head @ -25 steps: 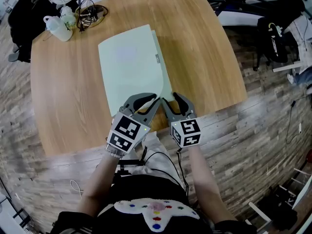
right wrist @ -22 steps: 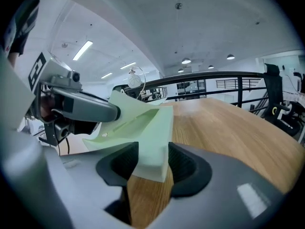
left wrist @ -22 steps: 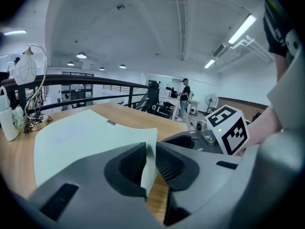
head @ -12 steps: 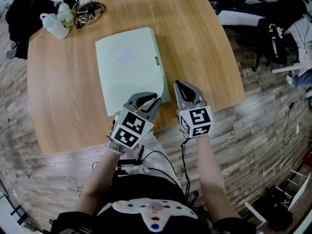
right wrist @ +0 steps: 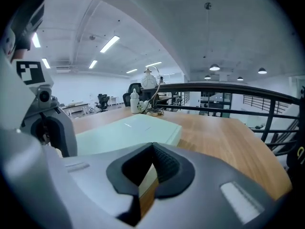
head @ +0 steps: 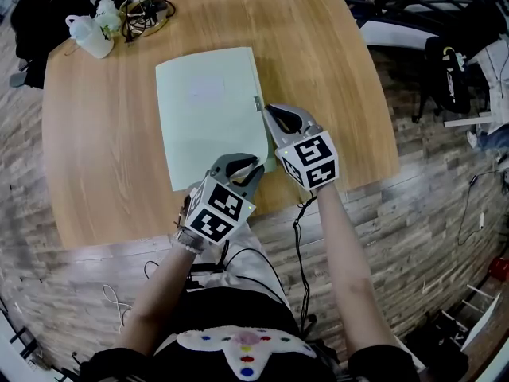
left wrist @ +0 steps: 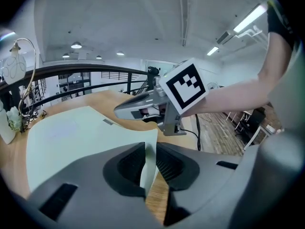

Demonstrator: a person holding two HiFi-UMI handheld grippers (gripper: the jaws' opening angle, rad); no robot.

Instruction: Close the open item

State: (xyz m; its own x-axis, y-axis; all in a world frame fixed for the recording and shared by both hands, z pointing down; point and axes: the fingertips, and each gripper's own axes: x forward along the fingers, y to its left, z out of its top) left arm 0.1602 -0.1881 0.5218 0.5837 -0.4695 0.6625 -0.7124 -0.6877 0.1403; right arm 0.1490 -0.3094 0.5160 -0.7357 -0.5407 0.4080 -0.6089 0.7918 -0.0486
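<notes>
**Folder flat on the tabletop, one corner pinched**

The pale green folder (head: pixel 208 110) lies flat on the wooden tabletop (head: pixel 103 181), its cover down and its thicker edge on the person's right. A small grey tag (head: pixel 257 102) sits on that right edge.

The left gripper (head: pixel 251 165) is at the folder's near right corner. In the left gripper view its fingers (left wrist: pixel 126 163) are clamped on the thin corner of the cover, which fills the narrow slot between the pads as a pale strip. The rest of the folder (left wrist: pixel 71 137) spreads away beyond the fingers.

The right gripper (head: pixel 270 111) is at the folder's right edge, just on the near side of the grey tag, and farther along that edge than the left gripper. Its fingers (right wrist: pixel 167 168) are pressed together with nothing between them. Whether their tips touch the folder's edge I cannot tell. From this gripper's own view the folder (right wrist: pixel 128 130) lies just beyond the fingers, and the left gripper (right wrist: pixel 52 128) stands at the folder's near side.

Past the folder's far left corner, near the edge of the tabletop, stand a white jug (head: pixel 89 38) and a tangle of dark cables (head: pixel 147 10).
</notes>
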